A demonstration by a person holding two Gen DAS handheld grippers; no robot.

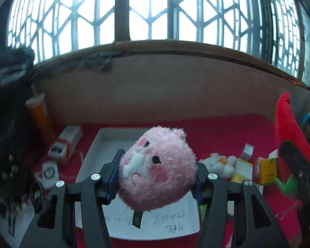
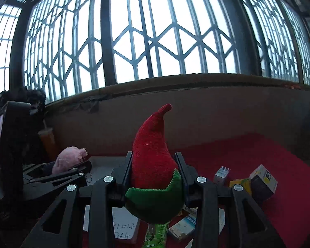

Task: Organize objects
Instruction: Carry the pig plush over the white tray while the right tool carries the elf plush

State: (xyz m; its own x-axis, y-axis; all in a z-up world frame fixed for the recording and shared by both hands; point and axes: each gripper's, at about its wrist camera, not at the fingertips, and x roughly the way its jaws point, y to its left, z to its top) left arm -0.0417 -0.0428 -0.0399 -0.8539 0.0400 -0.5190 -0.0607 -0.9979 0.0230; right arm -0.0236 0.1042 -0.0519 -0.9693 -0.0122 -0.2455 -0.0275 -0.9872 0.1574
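My left gripper is shut on a round pink plush animal head and holds it above a white tray with a handwritten label. My right gripper is shut on a red chili plush with a green cap, held upright above the red cloth. The chili plush and right gripper also show at the right edge of the left wrist view. The pink plush and left gripper show at the left of the right wrist view.
On the red cloth lie small medicine boxes, a white plush and, left, a white-orange device and an orange drink cup. More boxes lie right. A wall and barred window stand behind.
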